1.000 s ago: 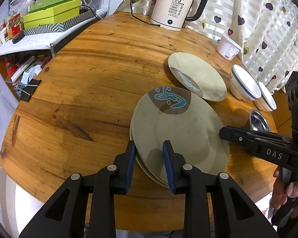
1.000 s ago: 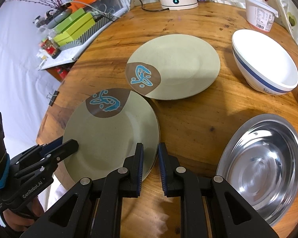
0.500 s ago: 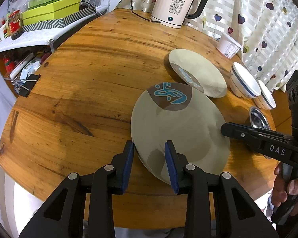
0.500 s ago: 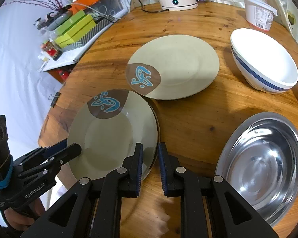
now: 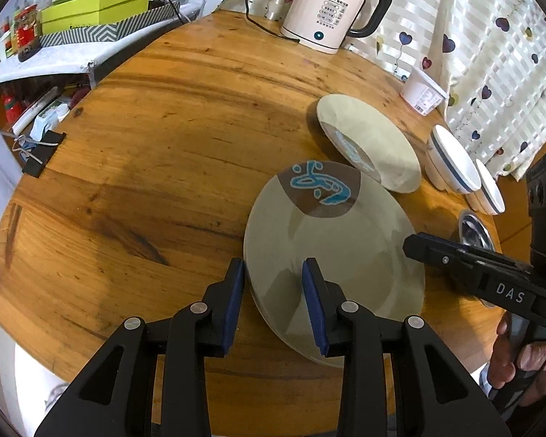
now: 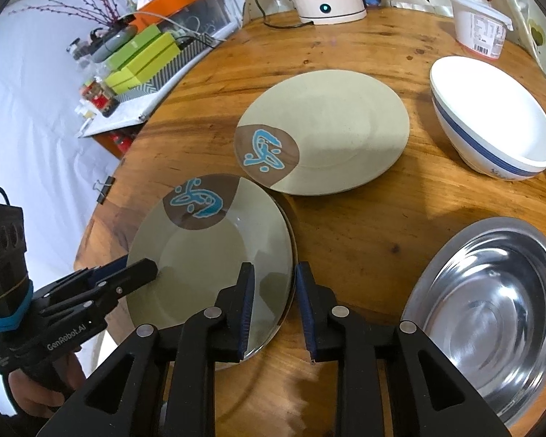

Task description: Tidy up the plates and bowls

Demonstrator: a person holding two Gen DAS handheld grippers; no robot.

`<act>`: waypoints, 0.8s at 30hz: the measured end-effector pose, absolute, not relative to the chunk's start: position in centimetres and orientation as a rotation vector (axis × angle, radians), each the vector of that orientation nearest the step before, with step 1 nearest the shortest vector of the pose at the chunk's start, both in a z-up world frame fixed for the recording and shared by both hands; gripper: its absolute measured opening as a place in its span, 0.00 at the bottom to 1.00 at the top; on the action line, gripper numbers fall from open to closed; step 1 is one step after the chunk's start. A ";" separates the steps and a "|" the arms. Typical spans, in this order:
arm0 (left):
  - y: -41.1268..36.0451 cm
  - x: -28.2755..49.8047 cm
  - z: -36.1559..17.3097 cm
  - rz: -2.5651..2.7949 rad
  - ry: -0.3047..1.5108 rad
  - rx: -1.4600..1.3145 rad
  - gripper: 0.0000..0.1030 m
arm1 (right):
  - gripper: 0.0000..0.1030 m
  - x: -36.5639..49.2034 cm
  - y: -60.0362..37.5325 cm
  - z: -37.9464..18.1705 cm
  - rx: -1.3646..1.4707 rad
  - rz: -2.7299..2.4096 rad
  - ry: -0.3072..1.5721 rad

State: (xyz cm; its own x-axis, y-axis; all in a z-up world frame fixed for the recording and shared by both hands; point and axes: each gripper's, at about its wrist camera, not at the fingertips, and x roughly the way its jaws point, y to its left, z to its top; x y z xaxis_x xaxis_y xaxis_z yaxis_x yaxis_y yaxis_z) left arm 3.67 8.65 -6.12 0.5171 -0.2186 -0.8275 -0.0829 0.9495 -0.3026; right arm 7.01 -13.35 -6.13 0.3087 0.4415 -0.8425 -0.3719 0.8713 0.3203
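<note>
Two beige plates with a brown and blue motif lie stacked [image 5: 331, 247] [image 6: 207, 266] near the front edge of the round wooden table [image 5: 163, 145]. My left gripper [image 5: 273, 302] [image 6: 142, 269] is open and straddles the stack's left rim, its pads clear of it. On the opposite rim my right gripper [image 6: 276, 302] [image 5: 415, 245] has its jaws opening, with the plate edge between them and untouched. A third matching plate [image 6: 338, 134] [image 5: 371, 145] lies alone just behind the stack.
A steel bowl [image 6: 491, 309] sits right of the stack. Two white bowls with blue bands [image 6: 491, 127] [image 5: 489, 193] stand behind it. Kettle [image 5: 331, 11] and white tub [image 6: 480, 25] are at the back. Green boxes [image 5: 98, 7] lie on a side shelf.
The top plate has settled flush onto the plate under it. The right jaws, earlier shut on its rim, have spread apart. The left jaws have widened a little.
</note>
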 end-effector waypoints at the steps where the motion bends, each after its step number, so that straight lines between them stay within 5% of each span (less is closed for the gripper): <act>1: 8.6 3.7 -6.1 -0.083 1.029 -0.322 0.33 | 0.23 7.1 -13.3 -6.1 0.067 0.536 1.136; 24: 8.5 3.2 -5.5 -0.085 1.017 -0.280 0.38 | 0.26 6.9 -13.2 -5.3 0.025 0.529 1.116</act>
